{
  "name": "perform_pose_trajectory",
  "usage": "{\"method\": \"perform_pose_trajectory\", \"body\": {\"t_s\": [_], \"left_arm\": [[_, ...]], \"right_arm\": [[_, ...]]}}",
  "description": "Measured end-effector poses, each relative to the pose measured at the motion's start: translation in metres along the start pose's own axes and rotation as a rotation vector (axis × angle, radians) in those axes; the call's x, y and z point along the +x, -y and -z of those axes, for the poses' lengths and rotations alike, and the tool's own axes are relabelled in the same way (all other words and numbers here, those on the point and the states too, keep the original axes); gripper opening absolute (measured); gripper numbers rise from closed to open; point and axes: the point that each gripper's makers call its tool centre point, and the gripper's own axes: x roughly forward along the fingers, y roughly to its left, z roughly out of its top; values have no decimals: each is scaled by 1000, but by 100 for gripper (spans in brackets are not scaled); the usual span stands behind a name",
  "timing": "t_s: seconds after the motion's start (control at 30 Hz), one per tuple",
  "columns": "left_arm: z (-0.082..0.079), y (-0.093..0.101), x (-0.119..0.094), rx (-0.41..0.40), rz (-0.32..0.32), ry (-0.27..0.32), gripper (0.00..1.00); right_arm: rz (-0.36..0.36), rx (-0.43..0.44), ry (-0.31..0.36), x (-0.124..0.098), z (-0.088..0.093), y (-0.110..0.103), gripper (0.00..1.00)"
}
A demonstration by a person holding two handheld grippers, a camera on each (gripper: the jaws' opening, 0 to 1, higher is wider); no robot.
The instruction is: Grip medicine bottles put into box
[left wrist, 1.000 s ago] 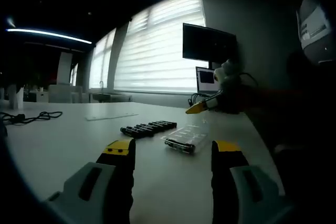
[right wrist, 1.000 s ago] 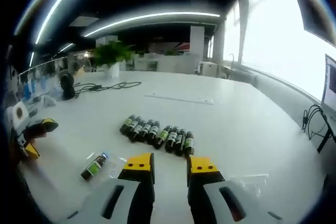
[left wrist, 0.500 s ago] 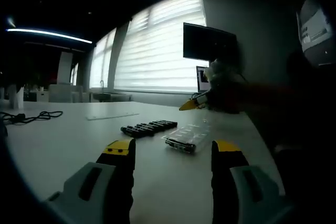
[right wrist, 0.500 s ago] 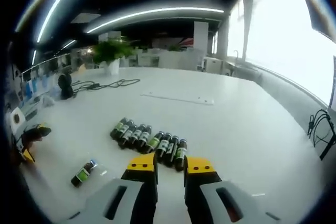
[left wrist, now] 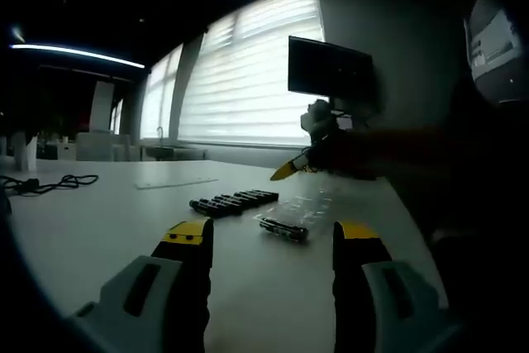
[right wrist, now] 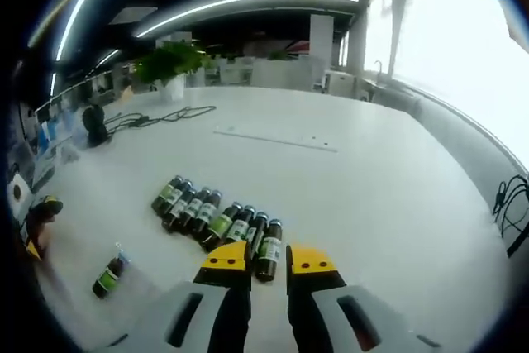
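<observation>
Jaws of the right gripper (right wrist: 267, 255) are nearly closed, now nearer the row of 8 bottles (right wrist: 216, 222) on the table (right wrist: 364, 188). Left gripper (left wrist: 271, 241) stays spread, facing the single bottle (left wrist: 283, 230).

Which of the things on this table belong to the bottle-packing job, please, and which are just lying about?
For the job:
- row of bottles
- single bottle lying apart
- clear box
- right hand-held gripper

Lying about:
- cable
- potted plant
- monitor
- flat strip

Bottle row (right wrist: 216, 225) just ahead of right jaws; lone bottle (right wrist: 108, 275) well left, bare table (right wrist: 364, 179) between.
</observation>
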Motion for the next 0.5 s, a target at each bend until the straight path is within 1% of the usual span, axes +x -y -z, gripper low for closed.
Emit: {"method": "perform_pose_trajectory", "body": {"t_s": [0.07, 0.13, 0.23, 0.33, 0.5], "left_arm": [[-1, 0, 0, -2, -1, 2, 51], [-1, -1, 0, -5, -2, 4, 51], [-1, -1, 0, -5, -1, 5, 51], [-1, -1, 0, -4, -1, 6, 51], [-1, -1, 0, -5, -1, 8, 51]], "right_arm": [[-12, -6, -32, 5, 4, -1, 14], [-28, 6, -69, 10, 7, 0, 14], [-29, 41, -79, 14, 4, 6, 13], [-39, 50, -100, 18, 5, 5, 13], [-37, 51, -140, 26, 9, 7, 13]]}}
